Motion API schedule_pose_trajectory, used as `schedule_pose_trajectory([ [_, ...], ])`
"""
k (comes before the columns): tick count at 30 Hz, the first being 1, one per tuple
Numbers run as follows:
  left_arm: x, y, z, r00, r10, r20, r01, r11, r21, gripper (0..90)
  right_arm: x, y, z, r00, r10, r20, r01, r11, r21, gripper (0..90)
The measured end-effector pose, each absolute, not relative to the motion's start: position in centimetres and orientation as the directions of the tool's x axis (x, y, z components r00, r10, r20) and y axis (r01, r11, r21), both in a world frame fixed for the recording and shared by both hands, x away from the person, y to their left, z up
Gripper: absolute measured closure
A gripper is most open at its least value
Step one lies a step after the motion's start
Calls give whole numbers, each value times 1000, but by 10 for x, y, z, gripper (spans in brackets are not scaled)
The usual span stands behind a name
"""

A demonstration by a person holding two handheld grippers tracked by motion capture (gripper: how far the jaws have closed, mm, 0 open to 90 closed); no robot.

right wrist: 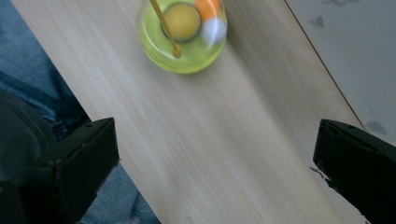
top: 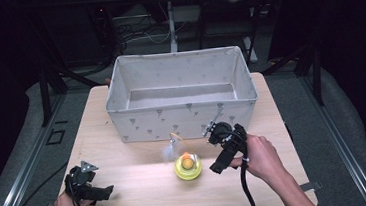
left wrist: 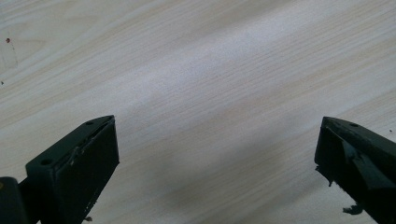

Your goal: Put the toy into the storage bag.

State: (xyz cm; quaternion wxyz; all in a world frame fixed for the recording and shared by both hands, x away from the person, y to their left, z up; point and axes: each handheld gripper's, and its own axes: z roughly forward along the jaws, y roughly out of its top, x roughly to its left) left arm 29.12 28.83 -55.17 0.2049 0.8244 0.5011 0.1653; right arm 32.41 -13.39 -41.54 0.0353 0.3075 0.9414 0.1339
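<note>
Yellow-green toy (top: 188, 167) sits on table (top: 128, 188), near side of fabric bin (top: 180, 94). Right gripper (top: 223, 148) just right of it, jaws wide, empty, positioned for access. Left gripper (top: 88, 184) parked near-left, wide open, empty.

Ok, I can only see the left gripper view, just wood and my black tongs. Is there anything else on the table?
Observer: Yes, a round yellow-green toy lies on it.
Operator: Is there somewhere to put it?
Observer: A big grey cloth box stands open right behind the toy.
Operator: Are the other tongs holding the toy?
Observer: No, the right tongs are open, and the toy lies apart from them.
</note>
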Motion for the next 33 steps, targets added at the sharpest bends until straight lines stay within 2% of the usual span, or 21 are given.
schedule_pose_trajectory([
  [7, 291, 288, -548, 439, 896, 66, 762, -411, 500, 0, 330, -114, -397, -834, 551, 15, 533, 798, 283, 1],
  [18, 293, 281, -553, 469, 880, 67, 756, -440, 484, 0, 338, -89, -395, -859, 512, 9, 496, 828, 259, 2],
  [21, 294, 282, -553, 463, 884, 66, 758, -433, 488, 0, 340, -83, -397, -869, 495, 3, 481, 841, 247, 26],
  [24, 294, 284, -553, 457, 887, 64, 762, -428, 485, 0, 341, -78, -394, -874, 486, 1, 471, 847, 246, 127],
  [26, 294, 284, -553, 459, 886, 62, 762, -429, 485, 0, 341, -75, -392, -877, 480, 1, 465, 850, 248, 149],
  [33, 295, 284, -553, 463, 884, 63, 762, -433, 482, 0, 340, -65, -385, -892, 449, -53, 428, 877, 219, 367],
])
